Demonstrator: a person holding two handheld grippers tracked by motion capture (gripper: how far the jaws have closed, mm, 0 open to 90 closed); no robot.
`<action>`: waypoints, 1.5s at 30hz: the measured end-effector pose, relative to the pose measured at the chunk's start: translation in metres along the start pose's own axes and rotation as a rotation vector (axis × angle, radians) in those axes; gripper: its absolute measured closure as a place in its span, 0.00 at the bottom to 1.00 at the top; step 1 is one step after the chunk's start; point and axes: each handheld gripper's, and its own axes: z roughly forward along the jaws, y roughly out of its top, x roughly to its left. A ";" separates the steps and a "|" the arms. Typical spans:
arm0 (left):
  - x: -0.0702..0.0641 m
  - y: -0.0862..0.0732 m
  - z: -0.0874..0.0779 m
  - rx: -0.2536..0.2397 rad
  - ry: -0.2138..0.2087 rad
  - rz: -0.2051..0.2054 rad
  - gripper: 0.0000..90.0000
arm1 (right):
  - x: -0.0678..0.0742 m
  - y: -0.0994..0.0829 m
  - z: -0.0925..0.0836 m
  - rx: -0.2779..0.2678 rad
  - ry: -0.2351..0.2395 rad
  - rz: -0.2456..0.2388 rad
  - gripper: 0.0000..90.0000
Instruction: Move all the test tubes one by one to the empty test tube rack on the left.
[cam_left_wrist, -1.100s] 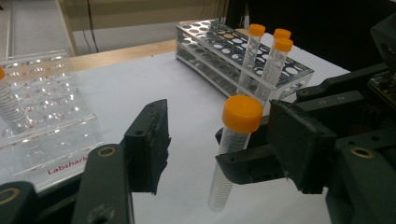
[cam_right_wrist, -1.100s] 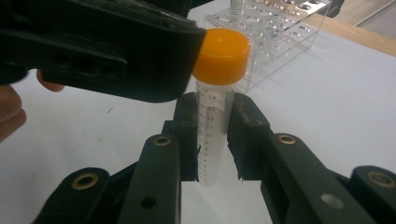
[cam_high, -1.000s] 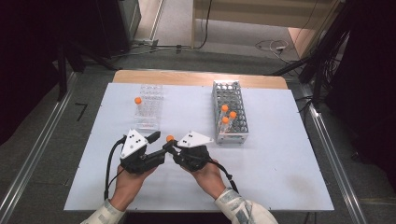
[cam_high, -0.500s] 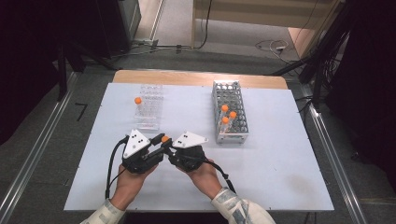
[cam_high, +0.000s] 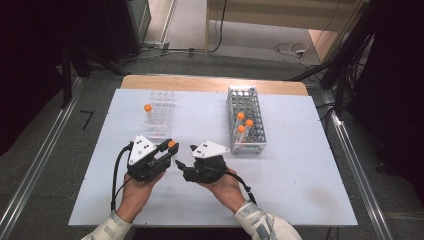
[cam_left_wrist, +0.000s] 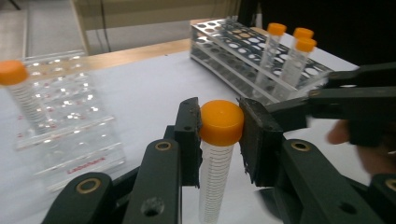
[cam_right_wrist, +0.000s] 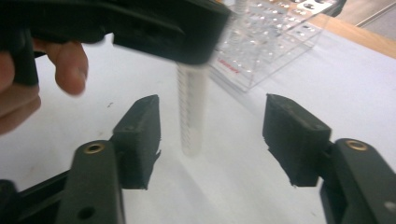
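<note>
The tube (cam_left_wrist: 219, 154) is clamped at its cap by the left hand-held gripper (cam_high: 167, 152). The right hand-held gripper (cam_right_wrist: 210, 140) has just been opened, nothing gripped. The tube could be tilted or dropped near the surface's (cam_high: 300, 165) front edge if the cap slips.

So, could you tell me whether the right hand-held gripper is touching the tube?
Apart. The right gripper view shows the right hand-held gripper open, clear space between each pad and the tube.

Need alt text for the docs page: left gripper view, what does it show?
The left claw is shut on the orange cap of a clear graduated tube, held upright over the white table. The right claw sits close at right; behind are a clear rack with one capped tube and a metal rack with three.
</note>
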 end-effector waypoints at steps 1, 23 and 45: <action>0.003 0.001 0.000 -0.001 0.009 -0.011 0.77 | 0.000 0.000 0.000 0.000 0.000 0.000 0.35; 0.026 0.020 0.012 -0.015 0.064 -0.086 0.77 | -0.062 -0.062 -0.076 0.011 -0.127 0.136 0.25; 0.049 0.047 0.027 -0.046 0.113 -0.119 0.77 | -0.074 -0.076 -0.102 -0.006 -0.168 0.179 0.25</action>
